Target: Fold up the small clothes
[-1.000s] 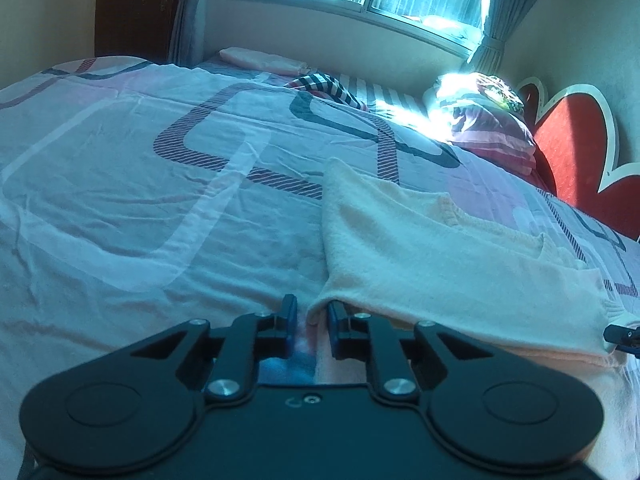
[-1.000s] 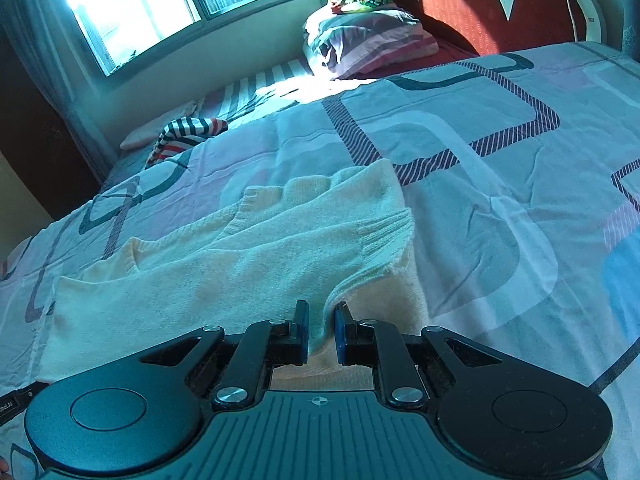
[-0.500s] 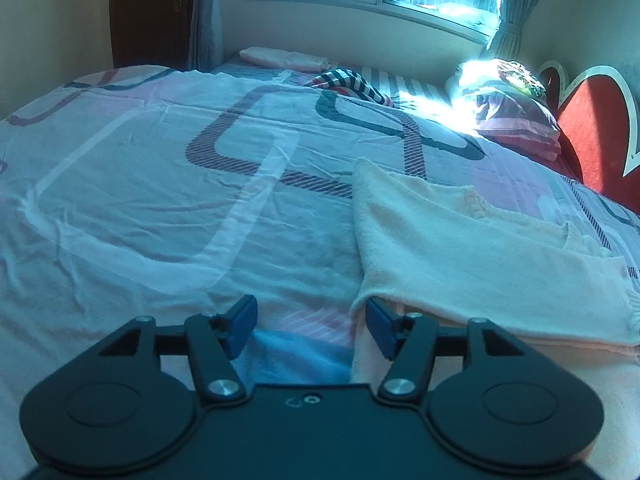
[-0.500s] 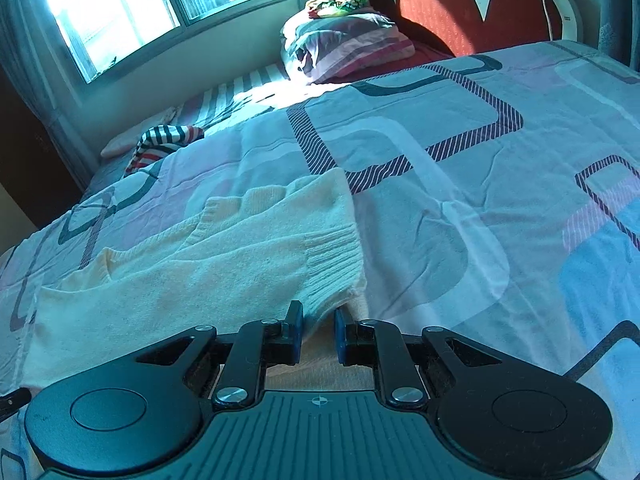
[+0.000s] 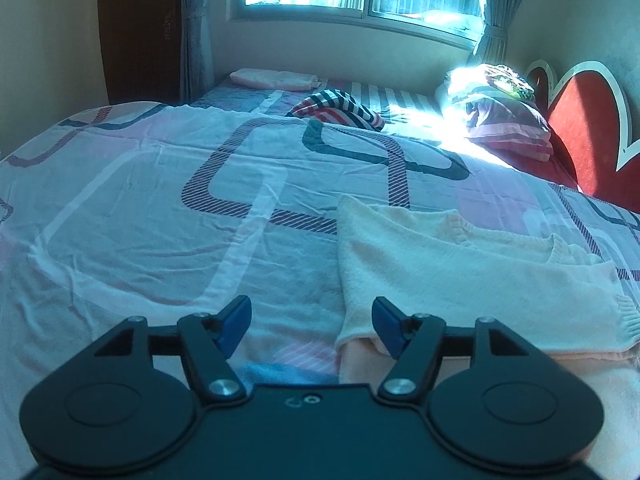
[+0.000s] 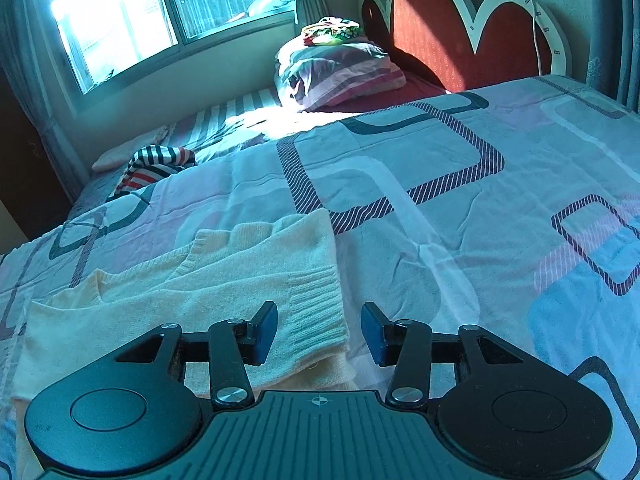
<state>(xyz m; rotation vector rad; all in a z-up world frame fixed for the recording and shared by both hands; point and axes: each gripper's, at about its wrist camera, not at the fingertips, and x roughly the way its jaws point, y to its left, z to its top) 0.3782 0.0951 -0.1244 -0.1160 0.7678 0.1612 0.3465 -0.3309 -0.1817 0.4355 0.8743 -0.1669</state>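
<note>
A cream knit sweater (image 5: 460,276) lies folded on the patterned bedspread (image 5: 160,208), its upper layer doubled over the lower one. My left gripper (image 5: 311,326) hovers just above the sweater's left front corner, its jaws opening, with only the fold's edge below the right pad. In the right wrist view the same sweater (image 6: 200,292) fills the lower left. My right gripper (image 6: 319,330) is over the ribbed cuff (image 6: 316,312) at the sweater's right front corner; its jaws are opening and the pads stand clear of the cuff.
A striped garment (image 5: 340,108) lies bunched at the far side of the bed. A stack of folded bedding (image 6: 340,72) sits by the red heart-shaped headboard (image 6: 460,32). A folded pink cloth (image 5: 276,78) lies under the window. Bare bedspread (image 6: 500,240) spreads right of the sweater.
Both grippers were shut on the sweater's front corners; the left let go first, then the right. Both have lifted slightly and the sweater's folded layer now rests flat.
</note>
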